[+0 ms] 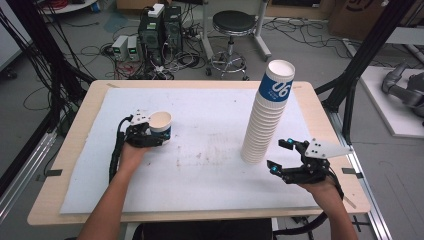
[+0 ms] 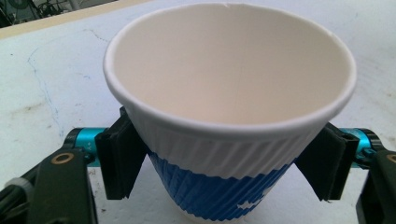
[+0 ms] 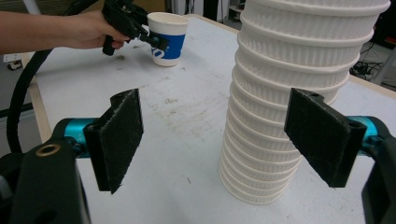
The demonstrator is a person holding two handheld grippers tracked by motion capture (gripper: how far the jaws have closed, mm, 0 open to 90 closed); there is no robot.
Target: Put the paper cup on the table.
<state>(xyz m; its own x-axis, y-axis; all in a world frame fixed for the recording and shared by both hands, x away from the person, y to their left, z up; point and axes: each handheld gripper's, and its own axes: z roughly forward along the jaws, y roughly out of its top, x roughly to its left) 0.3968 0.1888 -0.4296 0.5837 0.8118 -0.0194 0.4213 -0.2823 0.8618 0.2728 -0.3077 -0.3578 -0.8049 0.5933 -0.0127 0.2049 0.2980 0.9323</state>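
The paper cup (image 2: 229,140) is white and ribbed above a blue band; the mat (image 1: 210,165) is white, brown-stained.

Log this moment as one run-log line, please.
left claw: shut on paper cup, upright on table | right claw: open, beside cup stack, not touching | table cover: stained

Paper cups, loose: one (image 1: 161,127), white with a blue band, standing upright.
Paper cup stacks: one (image 1: 265,120), tall; the nested cups in it are too many and too fine to count exactly, and the top cup carries a blue band.
Claws: two, left claw (image 1: 145,135) and right claw (image 1: 281,156).
White mats on the tabletop: one (image 1: 210,165).
Stools on the floor beyond: one (image 1: 233,22).
Computer towers on the floor: two (image 1: 160,30).
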